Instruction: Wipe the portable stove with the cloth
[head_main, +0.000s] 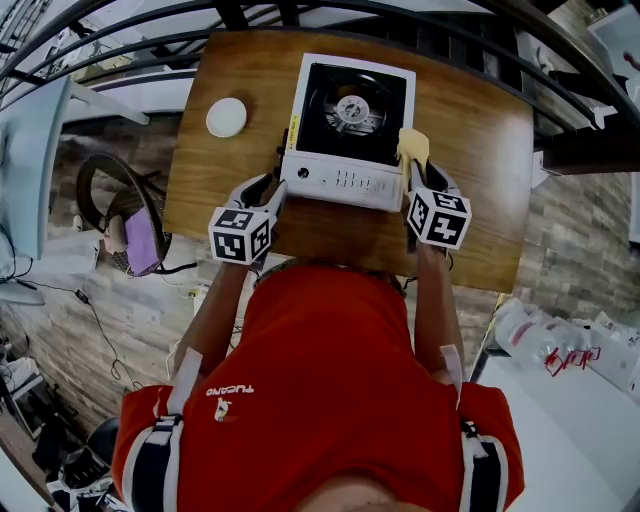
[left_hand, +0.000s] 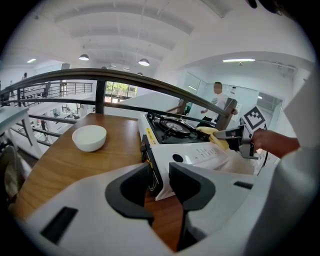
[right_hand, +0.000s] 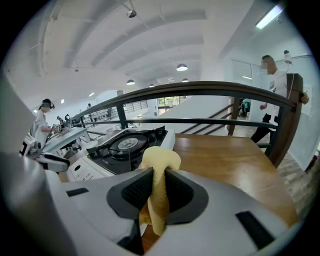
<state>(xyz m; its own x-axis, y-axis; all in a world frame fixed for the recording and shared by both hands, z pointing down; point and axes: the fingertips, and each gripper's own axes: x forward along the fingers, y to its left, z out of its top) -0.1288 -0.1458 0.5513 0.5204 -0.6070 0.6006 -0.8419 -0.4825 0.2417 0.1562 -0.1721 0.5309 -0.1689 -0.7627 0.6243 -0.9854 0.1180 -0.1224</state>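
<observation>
The white portable stove (head_main: 350, 130) with a black burner top stands on the wooden table (head_main: 480, 160). My left gripper (head_main: 275, 188) is at the stove's front left corner. In the left gripper view its jaws (left_hand: 160, 175) are closed on that corner's edge of the stove (left_hand: 200, 152). My right gripper (head_main: 412, 172) is at the front right corner, shut on a yellow cloth (head_main: 413, 148). In the right gripper view the cloth (right_hand: 160, 160) bunches up between the jaws of the right gripper (right_hand: 160, 182), just beside the stove (right_hand: 125, 145) and its burner.
A white bowl (head_main: 227, 117) sits on the table left of the stove, also in the left gripper view as the bowl (left_hand: 89, 137). A dark curved railing (right_hand: 200, 90) runs along the table's far edge. People stand in the background.
</observation>
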